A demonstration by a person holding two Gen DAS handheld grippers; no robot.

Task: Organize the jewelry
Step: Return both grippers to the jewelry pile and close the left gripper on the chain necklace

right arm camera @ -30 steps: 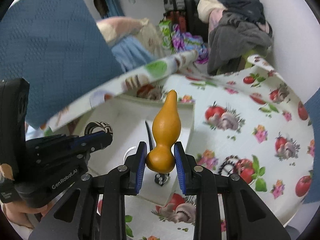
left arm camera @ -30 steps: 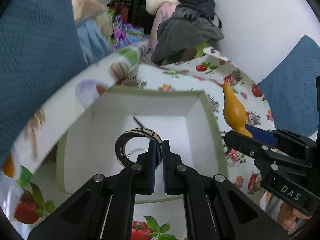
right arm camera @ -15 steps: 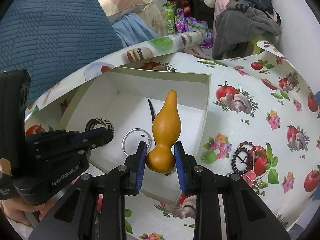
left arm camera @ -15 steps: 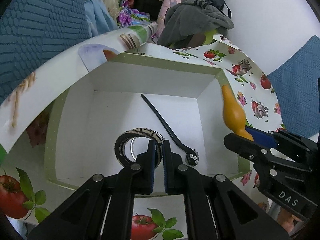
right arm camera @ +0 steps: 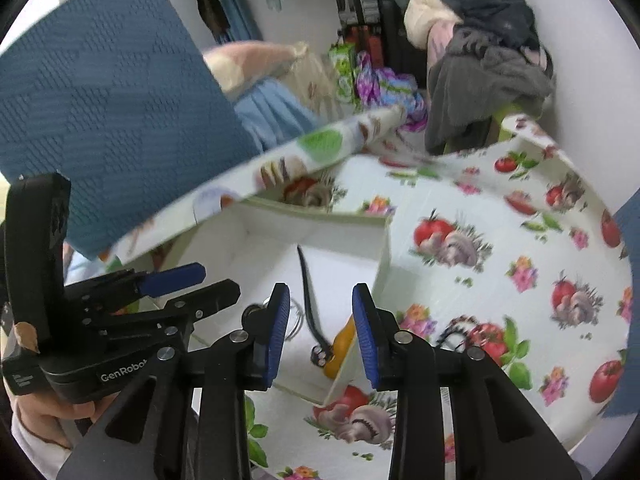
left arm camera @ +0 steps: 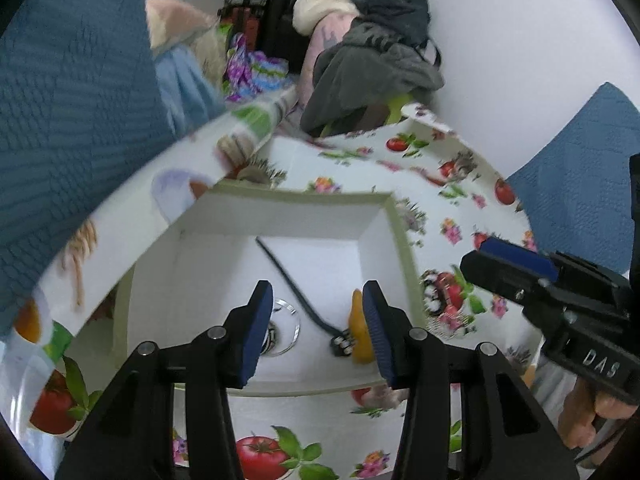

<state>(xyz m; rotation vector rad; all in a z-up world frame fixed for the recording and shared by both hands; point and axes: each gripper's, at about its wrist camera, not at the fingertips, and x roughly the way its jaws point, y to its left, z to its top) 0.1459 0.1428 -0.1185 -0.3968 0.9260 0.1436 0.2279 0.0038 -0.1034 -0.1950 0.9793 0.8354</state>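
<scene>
- Left gripper (left arm camera: 318, 332): fingers spread wide, holding nothing, above the white open cardboard box (left arm camera: 280, 216).
- Right gripper (right arm camera: 321, 334): fingers spread wide, holding nothing.
- Orange gourd-shaped pendant (left arm camera: 359, 336): lying on the box floor at its right wall, just beside the black hair stick (left arm camera: 294, 286).
- Thin silver ring (left arm camera: 286, 334): on the box floor.

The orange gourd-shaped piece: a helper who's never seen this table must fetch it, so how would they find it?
Find the open white box on the fruit-print tablecloth. In its near right corner lies the orange gourd-shaped piece, beside a black hair stick and silver ring; it alone is plump and orange.
</scene>
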